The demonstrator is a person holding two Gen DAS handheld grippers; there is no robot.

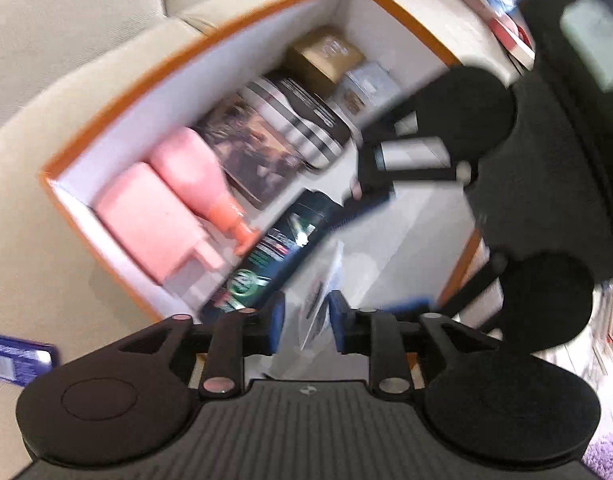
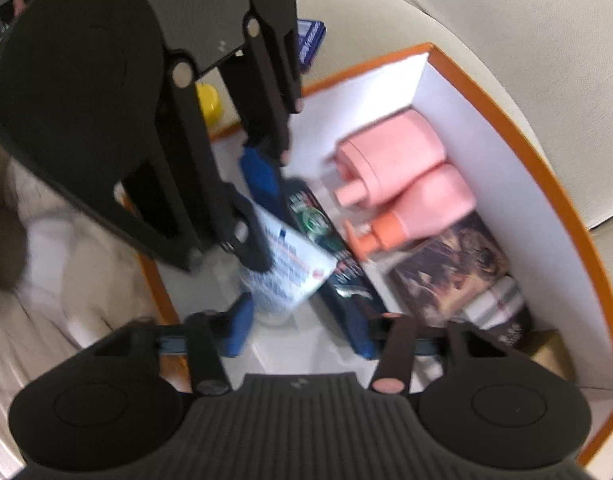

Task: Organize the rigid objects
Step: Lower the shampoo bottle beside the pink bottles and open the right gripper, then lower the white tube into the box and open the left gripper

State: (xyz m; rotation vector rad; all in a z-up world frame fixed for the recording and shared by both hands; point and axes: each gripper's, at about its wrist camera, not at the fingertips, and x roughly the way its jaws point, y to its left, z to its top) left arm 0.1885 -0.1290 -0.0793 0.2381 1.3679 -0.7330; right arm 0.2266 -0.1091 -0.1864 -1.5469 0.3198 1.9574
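Beige upholstery surrounds an orange-rimmed box (image 1: 194, 46) with white walls. Items already packed lie side by side along one wall to save floor space: two pink bottles (image 2: 402, 184), a dark booklet (image 2: 454, 268), a striped can (image 1: 306, 120) and a gold carton (image 1: 326, 56). A dark blue tube (image 1: 282, 248) lies beside them, on the box floor.

The left gripper (image 1: 304, 326) is clenched on a clear printed packet (image 2: 290, 268), held upright over the bare floor area, probably for placing beside the tube. The right gripper (image 2: 302, 328) is released, pads straddling the packet without contact, likely to steady it. A blue pack (image 1: 18, 360) lies outside the box.
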